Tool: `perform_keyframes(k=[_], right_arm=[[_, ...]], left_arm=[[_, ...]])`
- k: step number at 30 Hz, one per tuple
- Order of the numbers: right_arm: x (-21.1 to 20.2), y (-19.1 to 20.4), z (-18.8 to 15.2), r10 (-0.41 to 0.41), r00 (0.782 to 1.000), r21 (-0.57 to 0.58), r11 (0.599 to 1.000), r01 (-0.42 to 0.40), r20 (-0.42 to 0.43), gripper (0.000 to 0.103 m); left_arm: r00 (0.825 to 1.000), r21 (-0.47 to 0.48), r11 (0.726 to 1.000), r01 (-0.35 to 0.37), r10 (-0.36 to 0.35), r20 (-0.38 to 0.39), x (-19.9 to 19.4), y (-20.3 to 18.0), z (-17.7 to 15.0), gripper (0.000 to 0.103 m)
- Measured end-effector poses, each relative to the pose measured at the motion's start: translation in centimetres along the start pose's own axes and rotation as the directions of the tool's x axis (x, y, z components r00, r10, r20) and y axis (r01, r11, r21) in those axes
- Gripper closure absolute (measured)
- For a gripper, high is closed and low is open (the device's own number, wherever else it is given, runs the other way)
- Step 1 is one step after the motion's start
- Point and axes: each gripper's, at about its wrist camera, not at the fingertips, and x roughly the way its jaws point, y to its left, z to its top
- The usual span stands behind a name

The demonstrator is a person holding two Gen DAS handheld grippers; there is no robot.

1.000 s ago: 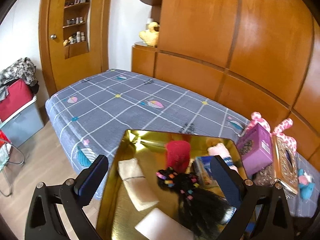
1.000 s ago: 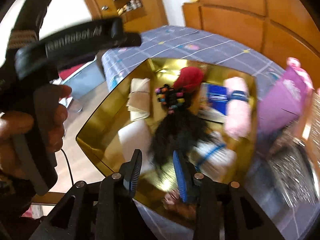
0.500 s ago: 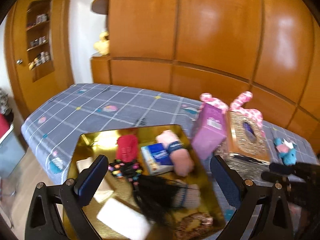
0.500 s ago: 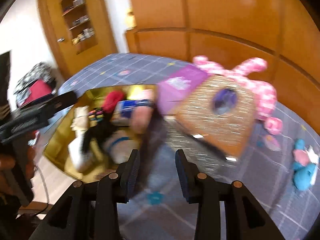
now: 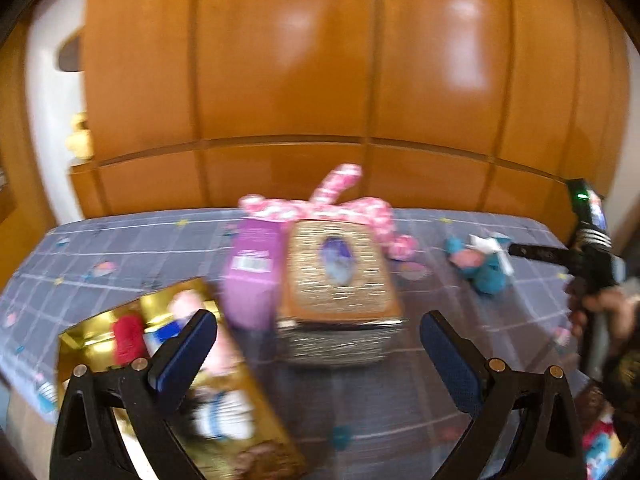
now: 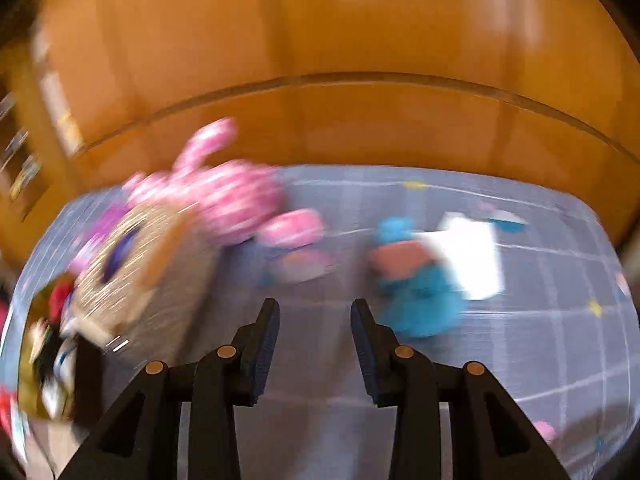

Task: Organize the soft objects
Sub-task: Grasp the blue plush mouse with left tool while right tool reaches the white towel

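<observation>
While both views are smeared by motion blur, the layout on the bed reads well enough. The left gripper hangs above the grey checked cover with its jaws spread wide and nothing between them. Past its left finger sits the gold tray, holding a red item, a pink roll and some blue-and-white things too blurred to name. Just beside the tray stands a purple box, touching a glittery gold box with a dark oval on its lid. A pink patterned plush lies behind both boxes, against the wooden wall panels. Further right, well apart from the boxes, a teal and pink plush toy rests on the cover (a white tag sticks out of it).

The right gripper is empty too, its jaws parted only a little. The teal toy lies just past its right finger, apart from it, and the pink plush and glittery box lie off to the left.
</observation>
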Motion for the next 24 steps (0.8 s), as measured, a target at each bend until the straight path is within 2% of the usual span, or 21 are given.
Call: perform_keyframes(k=[2, 4, 7, 10, 12, 14, 15, 20, 24], right_arm=[[0.8, -4.0, 0.5, -0.083, 0.996, 0.096, 0.992, 0.081, 0.011, 0.066], [1.7, -8.4, 0.5, -0.161, 0.987, 0.202, 0.967, 0.158, -0.002, 0.066], [2.6, -13.6, -0.5, -0.203, 0.977, 0.381, 0.901, 0.21, -0.058, 0.066], [2.8, -16.4, -1.2, -0.161, 0.984, 0.531, 0.829, 0.176, -0.076, 0.066], [3.0, -17.3, -1.5, -0.123, 0.989, 0.578, 0.803, 0.146, -0.078, 0.066], [3.2, -17.5, -1.7, -0.087, 0.993, 0.601, 0.791, 0.118, -0.081, 0.066], [3.2, -17.5, -1.8, -0.079, 0.993, 0.604, 0.789, 0.113, -0.082, 0.066], [2.9, -17.3, -2.2, -0.03, 0.997, 0.628, 0.775, 0.064, -0.064, 0.066], [2.7, -18.0, -2.6, 0.005, 0.999, 0.672, 0.74, 0.023, -0.039, 0.066]], left_arm=[[0.999, 0.038, 0.999, 0.038, -0.038, -0.015, 1.0, -2.1, 0.5, 0.001], [0.996, 0.066, 0.994, 0.083, -0.08, -0.042, 2.1, -4.0, 0.8, 0.002], [0.984, 0.083, 0.985, 0.153, -0.144, -0.108, 4.6, -7.3, 1.0, 0.009], [0.968, 0.105, 0.972, 0.209, -0.19, -0.161, 6.9, -10.2, 1.0, 0.022], [0.954, 0.116, 0.963, 0.244, -0.217, -0.205, 8.9, -12.5, 1.0, 0.03], [0.937, 0.101, 0.954, 0.283, -0.252, -0.243, 10.9, -14.4, 1.0, 0.03], [0.931, 0.102, 0.946, 0.309, -0.278, -0.236, 11.6, -15.4, 1.0, 0.029], [0.906, 0.089, 0.937, 0.339, -0.299, -0.301, 16.1, -19.9, 1.4, 0.025], [0.893, 0.07, 0.937, 0.342, -0.301, -0.334, 19.7, -22.8, 1.9, 0.019]])
